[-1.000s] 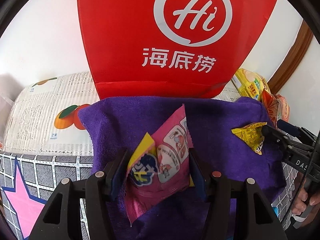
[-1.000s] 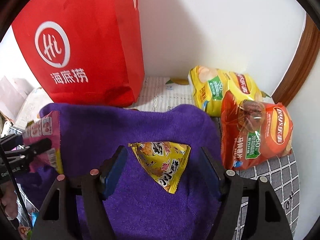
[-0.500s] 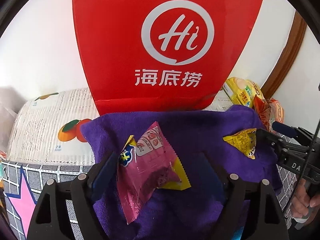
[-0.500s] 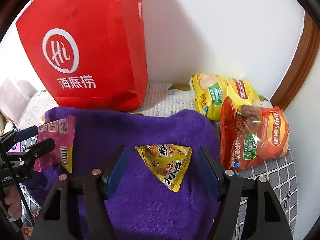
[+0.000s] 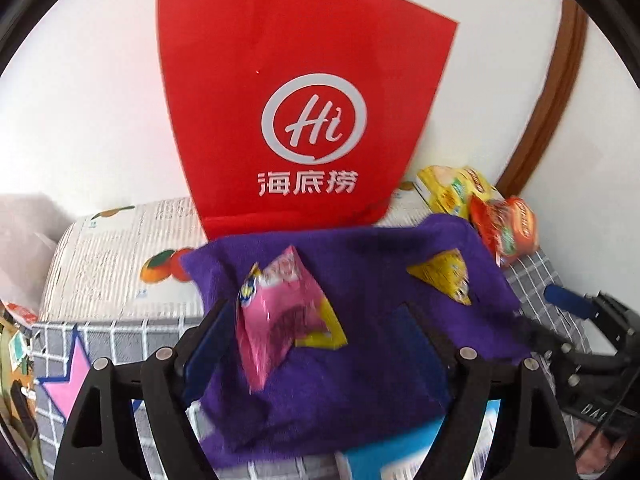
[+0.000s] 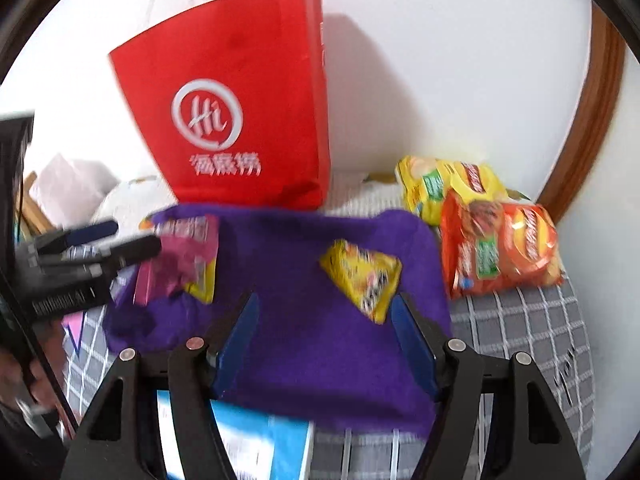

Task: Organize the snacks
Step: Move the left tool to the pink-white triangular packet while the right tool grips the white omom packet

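Left wrist view shows the left gripper with its two fingers spread wide and nothing squeezed between them. The pink snack pack lies loose on the purple towel, close to the towel's left edge and right beside the left finger, and I cannot tell if the two touch. It is a shiny, crinkly little bag, pink with a yellow corner and a bit of blue near its top. The yellow snack pack is a small triangle lying flat near the towel's far right corner. Seen from the right wrist, the right gripper also has its fingers spread, and the yellow pack sits just ahead of the right finger, not pinched. My guess is that both packs were put on the soft towel so they stay in one tidy spot and are easy to see. The red paper bag stands upright against the wall at the towel's far edge, maybe to hold snacks. Two big chip bags, one yellow and one orange, rest past the towel's right edge, near the wall.
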{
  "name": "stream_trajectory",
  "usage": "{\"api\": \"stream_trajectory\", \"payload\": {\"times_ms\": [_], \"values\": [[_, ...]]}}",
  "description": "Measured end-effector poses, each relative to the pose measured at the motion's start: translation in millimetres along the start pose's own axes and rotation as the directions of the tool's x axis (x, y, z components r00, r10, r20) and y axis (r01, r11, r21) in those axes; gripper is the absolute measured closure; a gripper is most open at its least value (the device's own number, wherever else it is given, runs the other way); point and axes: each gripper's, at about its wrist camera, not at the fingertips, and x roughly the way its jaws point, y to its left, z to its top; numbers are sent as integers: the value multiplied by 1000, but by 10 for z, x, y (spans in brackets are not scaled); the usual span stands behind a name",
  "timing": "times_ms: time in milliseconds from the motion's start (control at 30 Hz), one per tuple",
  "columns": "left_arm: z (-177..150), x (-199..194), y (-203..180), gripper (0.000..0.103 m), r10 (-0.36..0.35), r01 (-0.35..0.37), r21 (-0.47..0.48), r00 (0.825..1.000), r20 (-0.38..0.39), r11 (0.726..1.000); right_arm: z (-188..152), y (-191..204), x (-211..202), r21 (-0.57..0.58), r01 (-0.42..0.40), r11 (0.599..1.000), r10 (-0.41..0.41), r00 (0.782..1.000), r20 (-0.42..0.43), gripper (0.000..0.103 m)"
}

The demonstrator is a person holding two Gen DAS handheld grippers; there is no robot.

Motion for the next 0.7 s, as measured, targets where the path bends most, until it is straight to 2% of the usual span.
{"api": "stream_trajectory", "payload": {"times_ms": [167, 267, 367, 533, 700], "values": [[-244, -470, 90, 21, 0, 1, -15, 1000, 30, 1000, -458, 76, -267, 62, -52, 997, 53, 998, -16, 34], [-422, -695, 155, 21, -11, 12, -20, 999, 36, 1000, -767, 124, -394, 70, -55, 996, 57, 998, -29, 35], [-599, -834, 213, 21, 0, 0, -19, 999, 32, 1000, -1075, 173, -479, 75, -29, 997, 33, 998, -48, 36], [-848, -963, 331, 21, 3, -2, -52, 1000, 18, 999, -1436, 277, -477, 107, -66, 992, 77, 991, -106, 35], [-1065, -1050, 417, 21, 19, -19, -59, 1000, 8, 998, -1655, 441, -358, 133, -117, 984, 136, 980, -147, 26]]}}
